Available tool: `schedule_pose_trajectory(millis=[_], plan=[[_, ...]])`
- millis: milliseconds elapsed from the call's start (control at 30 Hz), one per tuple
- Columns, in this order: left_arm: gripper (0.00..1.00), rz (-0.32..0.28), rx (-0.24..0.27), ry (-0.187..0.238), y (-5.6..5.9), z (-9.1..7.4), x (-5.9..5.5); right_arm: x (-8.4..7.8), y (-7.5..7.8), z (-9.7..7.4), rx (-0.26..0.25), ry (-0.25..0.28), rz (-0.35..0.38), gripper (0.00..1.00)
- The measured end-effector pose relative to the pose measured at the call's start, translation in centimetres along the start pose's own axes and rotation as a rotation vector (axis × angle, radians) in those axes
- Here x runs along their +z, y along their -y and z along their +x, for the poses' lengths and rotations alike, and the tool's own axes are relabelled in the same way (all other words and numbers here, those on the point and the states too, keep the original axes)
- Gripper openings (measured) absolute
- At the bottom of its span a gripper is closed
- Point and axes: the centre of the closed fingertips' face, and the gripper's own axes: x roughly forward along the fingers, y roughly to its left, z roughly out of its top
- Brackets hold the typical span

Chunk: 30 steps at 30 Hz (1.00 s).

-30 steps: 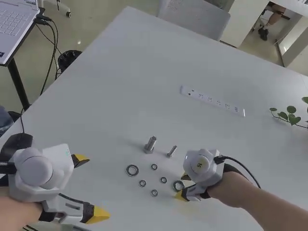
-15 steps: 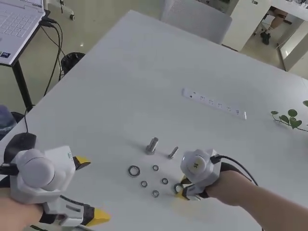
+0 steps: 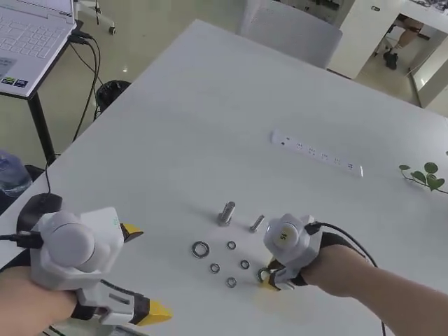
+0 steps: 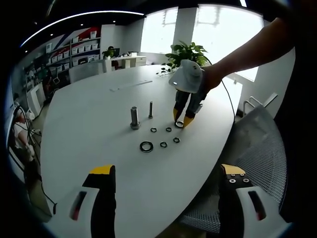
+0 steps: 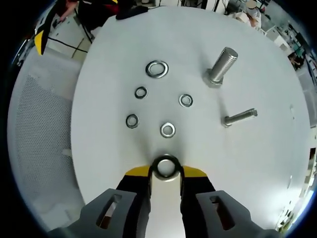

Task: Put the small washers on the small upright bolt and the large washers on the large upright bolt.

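Upright on the white table [image 3: 175, 126] stand a large bolt [image 3: 226, 213] [image 5: 220, 67] [image 4: 134, 117] and a small bolt [image 3: 256, 223] [image 5: 239, 117] [image 4: 150, 109]. Before them lie a large washer [image 3: 201, 248] [image 5: 157, 69] [image 4: 146, 146] and several small washers [image 3: 231, 245] [image 5: 167, 130] [image 4: 163, 145]. My right gripper [image 3: 269, 278] [image 5: 166, 171] [image 4: 182, 122] is down at the table, its yellow tips shut on a second large washer [image 5: 166, 167] [image 3: 263, 274]. My left gripper [image 3: 145, 271] [image 4: 167, 170] hovers wide open at the near left, holding nothing.
A white power strip [image 3: 316, 152] lies beyond the bolts. A plant sprig [image 3: 423, 175] is at the right edge. Off the table's left side are a laptop [image 3: 28, 35], cables and a black mouse [image 3: 35, 208]. A chair [image 3: 290, 28] stands at the far end.
The head camera has shifted a little. My right gripper stays low at the large washer. My left gripper has edged slightly towards the washers, still open.
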Motion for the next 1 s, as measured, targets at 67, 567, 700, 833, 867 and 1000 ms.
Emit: schedule_pose_trajectory(millis=[67, 567, 700, 833, 867, 1000], plan=[[0.86, 0.005, 0.001, -0.002, -0.1, 0.1, 0.1, 0.0, 0.0, 0.0, 0.000, -0.004, 0.003, 0.21], [0.93, -0.017, 0.012, 0.019, -1.0, 0.8, 0.3, -0.4, 0.1, -0.5, 0.010, -0.002, 0.065, 0.21], [0.93, -0.021, 0.016, 0.020, -1.2, 0.8, 0.4, -0.6, 0.6, -1.0, 0.010, -0.003, 0.084, 0.21], [0.95, -0.022, 0.018, 0.027, -1.4, 0.8, 0.4, -0.7, 1.1, -1.7, 0.006, -0.002, 0.094, 0.21], [0.95, -0.018, 0.018, 0.026, -1.5, 0.8, 0.3, -0.7, 1.2, -1.8, 0.002, 0.000, 0.096, 0.21], [0.99, -0.010, 0.017, 0.019, -1.4, 1.0, 0.0, -0.5, 1.7, -2.7, -0.010, 0.010, 0.108, 0.21]])
